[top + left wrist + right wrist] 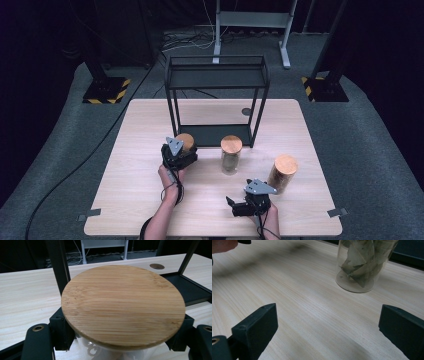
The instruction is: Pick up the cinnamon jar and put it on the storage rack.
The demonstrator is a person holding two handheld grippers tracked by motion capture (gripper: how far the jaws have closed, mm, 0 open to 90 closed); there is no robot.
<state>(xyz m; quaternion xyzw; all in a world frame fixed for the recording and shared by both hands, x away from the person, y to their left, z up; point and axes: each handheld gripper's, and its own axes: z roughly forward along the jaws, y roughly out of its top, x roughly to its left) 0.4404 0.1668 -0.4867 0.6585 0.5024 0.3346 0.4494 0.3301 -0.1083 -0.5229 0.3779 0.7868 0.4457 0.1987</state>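
A person works at a pale wooden table [140, 200] with a gripper in each hand; the left gripper [181, 150] is clamped on a glass jar with a bamboo lid [122, 306], jaws pressing its sides just below the lid, close in front of a black two-tier metal rack [217, 75]; the jar looks gripped but not yet placed on a shelf; the right gripper [239, 206] rests near the table's front edge, jaws wide apart and empty; a leaf-filled jar [231, 154] and a third jar [283, 172] wait on the table, apparently still to move; the rack's front post [58, 267] stands just beyond the held jar.
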